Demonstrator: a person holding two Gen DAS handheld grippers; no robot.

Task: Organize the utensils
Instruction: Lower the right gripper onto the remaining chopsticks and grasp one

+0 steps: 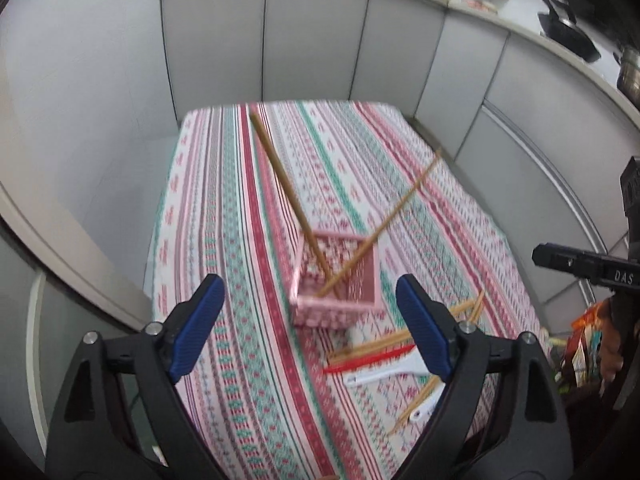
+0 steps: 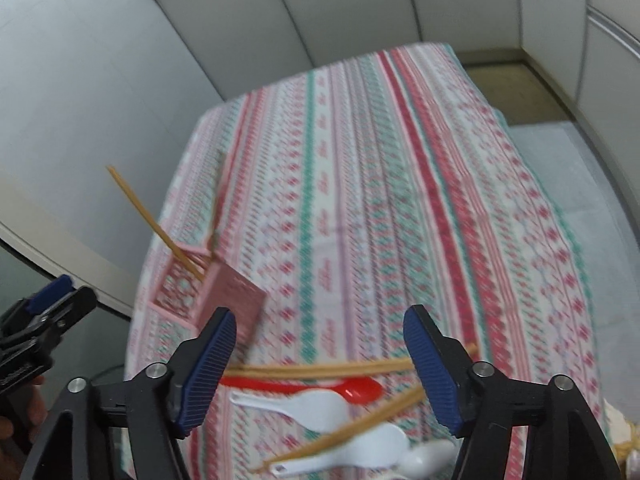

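On the desk (image 2: 400,184), directly ahead of the right gripper (image 2: 320,364), lies the loose pile of utensils: long wooden chopsticks (image 2: 320,370) set crosswise, their long axis running from 9 o'clock to 3 o'clock between the two blue fingers (image 2: 210,364), with a red spoon (image 2: 320,389) just beyond them toward 6 o'clock and white spoons (image 2: 308,404) lower again. A further chopstick (image 2: 360,426) slants from 7 o'clock up to 2 o'clock across the white spoons. The right fingers stand wide apart and hold nothing. The pink holder (image 2: 196,288) stands at 10 o'clock from this gripper, well apart from the pile, and already carries two chopsticks leaning out of it. In the left wrist view the holder (image 1: 336,280) sits at 12 o'clock, just ahead of the left gripper (image 1: 310,328), whose fingers are also spread wide and empty; the pile (image 1: 384,356) falls at 4 o'clock from it. Judgement: the right gripper is the nearer to the loose utensils, and because the crosswise chopsticks lie parallel to the finger gap, a wrist turn is likely needed before closing.
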